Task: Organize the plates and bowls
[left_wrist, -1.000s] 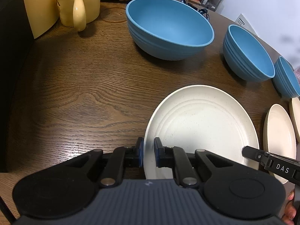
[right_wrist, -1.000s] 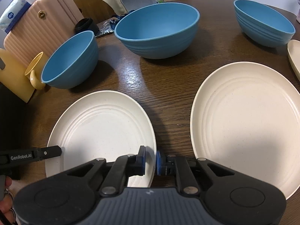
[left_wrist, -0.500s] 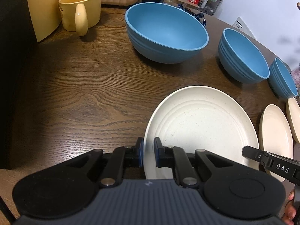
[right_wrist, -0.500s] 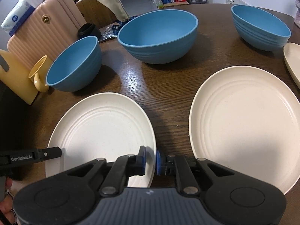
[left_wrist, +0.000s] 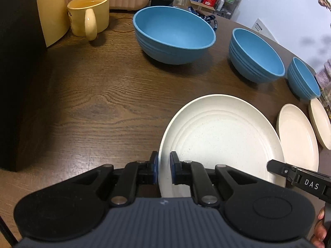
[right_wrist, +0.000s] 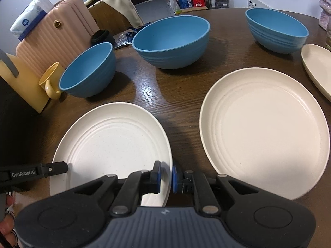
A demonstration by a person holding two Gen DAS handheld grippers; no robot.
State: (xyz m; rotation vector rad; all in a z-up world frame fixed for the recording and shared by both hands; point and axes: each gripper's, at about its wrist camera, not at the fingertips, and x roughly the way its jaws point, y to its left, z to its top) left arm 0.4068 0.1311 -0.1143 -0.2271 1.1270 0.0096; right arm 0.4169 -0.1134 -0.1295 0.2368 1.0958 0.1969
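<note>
On a dark wooden table (left_wrist: 99,95), two hand-held grippers close on opposite edges of the same white plate (left_wrist: 223,140). The left gripper (left_wrist: 163,170) has its jaws nearly shut, the plate's left rim pinched between the blue pads (left_wrist: 154,167). Seen from the right wrist, the right gripper (right_wrist: 166,174) clamps the same plate's (right_wrist: 111,142) right rim, jaws equally narrow. Each gripper's tip shows in the other's view, at the far edge of the plate.

From the left in the left wrist view: a cream board (left_wrist: 51,10) stands at the table's back edge, with a yellow mug (left_wrist: 89,14) just beside it, handle toward the camera. Next comes a large blue bowl (left_wrist: 173,35), then a medium bowl (left_wrist: 255,55), then a small bowl (left_wrist: 303,78), all upright and apart from one another. In front of the small bowl lie two cream plates: a second plate (left_wrist: 296,138) just beside the gripped one, and a third plate (left_wrist: 320,124) at the right edge.

The right wrist view shows a pink ribbed case (right_wrist: 55,31) behind the mug (right_wrist: 50,81), with a tissue pack (right_wrist: 29,18) on top. The second plate (right_wrist: 266,130) lies flat, near the gripped plate with a strip of bare table between them. Whether the gripped plate rests on the table or is lifted clear cannot be told.
</note>
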